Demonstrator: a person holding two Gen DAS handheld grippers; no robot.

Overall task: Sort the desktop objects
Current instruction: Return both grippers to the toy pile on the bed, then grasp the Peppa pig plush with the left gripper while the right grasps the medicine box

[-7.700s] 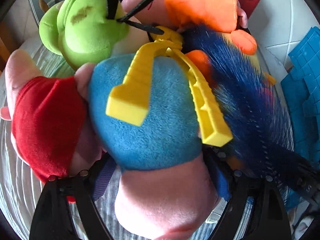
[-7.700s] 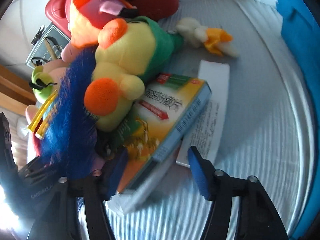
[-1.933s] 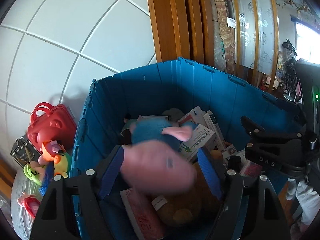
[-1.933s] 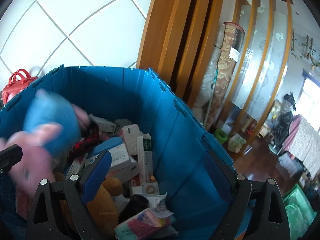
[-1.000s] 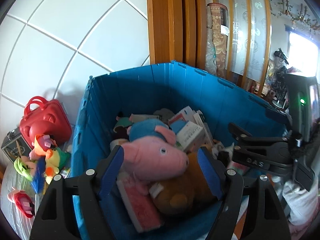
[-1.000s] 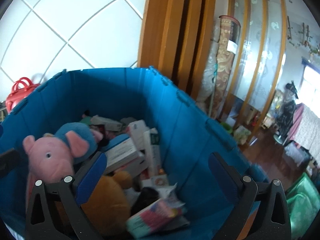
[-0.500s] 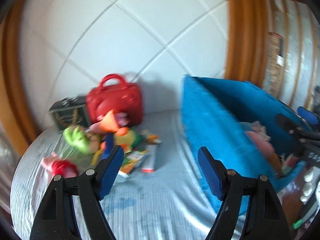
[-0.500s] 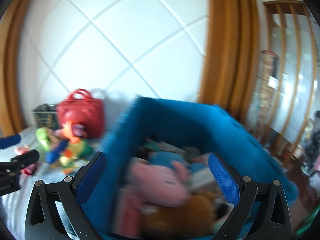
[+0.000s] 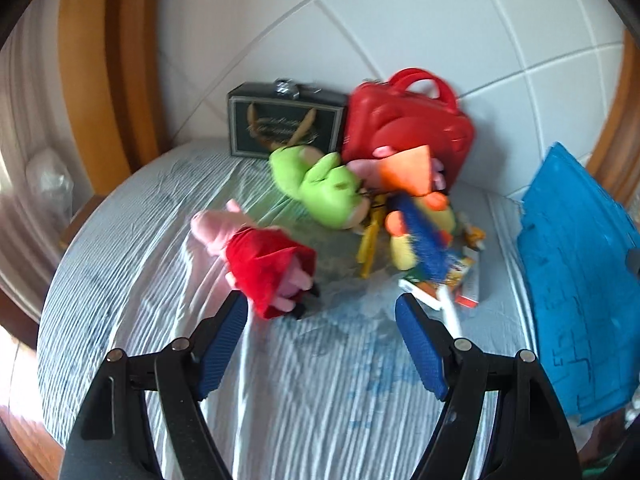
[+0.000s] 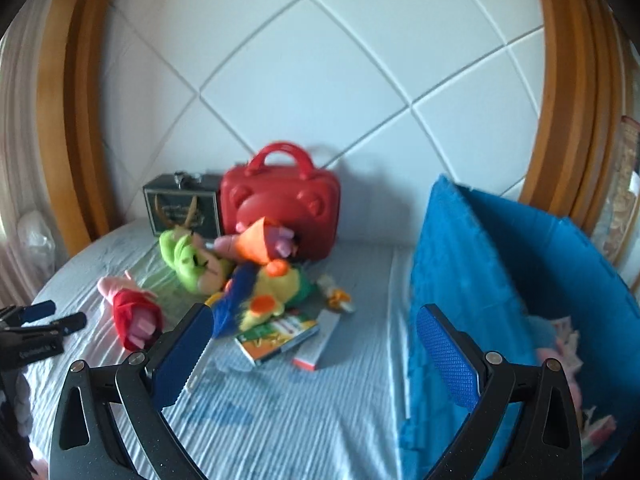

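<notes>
Toys lay in a pile on the striped sheet (image 9: 320,400) | left gripper (image 9: 322,316) wide, holding nothing | right gripper (image 10: 312,340) wide too | pink pig in red dress (image 9: 260,256) nearest | green plush (image 9: 328,188) behind | red case (image 9: 404,128) at the wall | blue bin (image 10: 500,280) to the right

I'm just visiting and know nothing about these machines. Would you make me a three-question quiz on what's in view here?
1. True or false: the left tool is holding a toy.
2. What stands directly left of the red case at the wall? A) dark box B) blue bin C) lamp
3. Fill in: the pig plush nearest the left tool wears a ___ dress.

Key: 1 false, both the left tool and right tool are open and empty; 2 A, the dark box; 3 red.
</notes>
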